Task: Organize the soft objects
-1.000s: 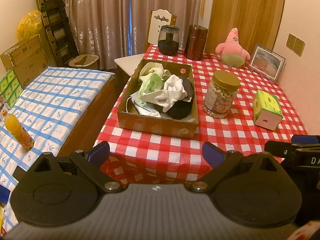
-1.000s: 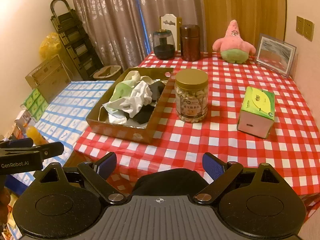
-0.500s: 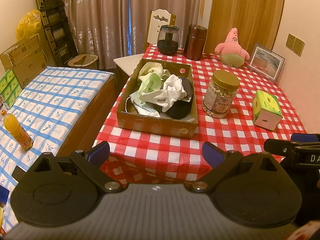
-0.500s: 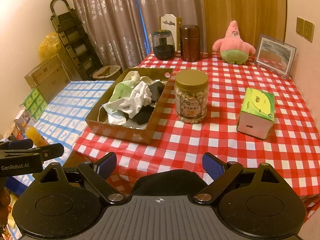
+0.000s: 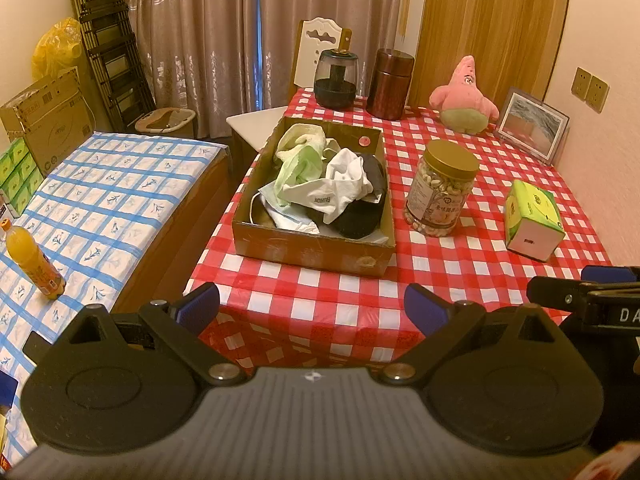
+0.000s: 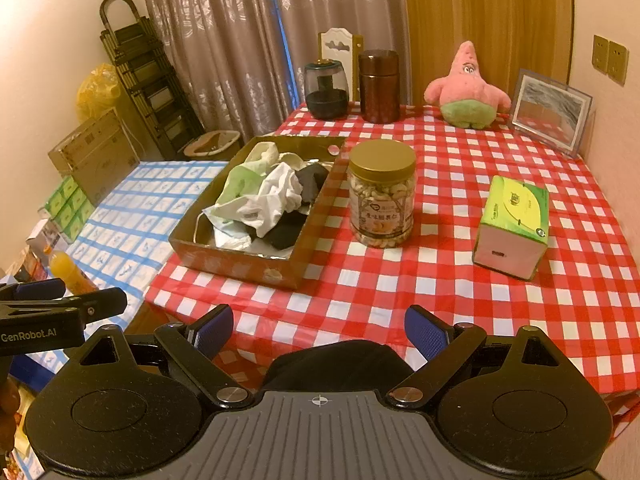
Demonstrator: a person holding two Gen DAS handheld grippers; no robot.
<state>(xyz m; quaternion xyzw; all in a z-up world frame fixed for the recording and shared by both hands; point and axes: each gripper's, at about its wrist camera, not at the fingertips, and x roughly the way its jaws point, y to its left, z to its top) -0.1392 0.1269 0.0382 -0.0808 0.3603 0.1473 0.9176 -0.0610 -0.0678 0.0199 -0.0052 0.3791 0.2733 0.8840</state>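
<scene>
Right by box (image 6: pixel 240 268): nut jar (image 6: pixel 381 194).

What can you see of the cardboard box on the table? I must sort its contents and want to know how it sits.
The cardboard box is a shallow, open-topped brown tray, worn, with a round pink sticker on its inner far wall. It rests flat on the checked tablecloth, near the table's left edge. Crumpled white, pale green and black cloths fill it, heaped above the rim. The nut jar stands beside it. Neither claw touches it.
</scene>
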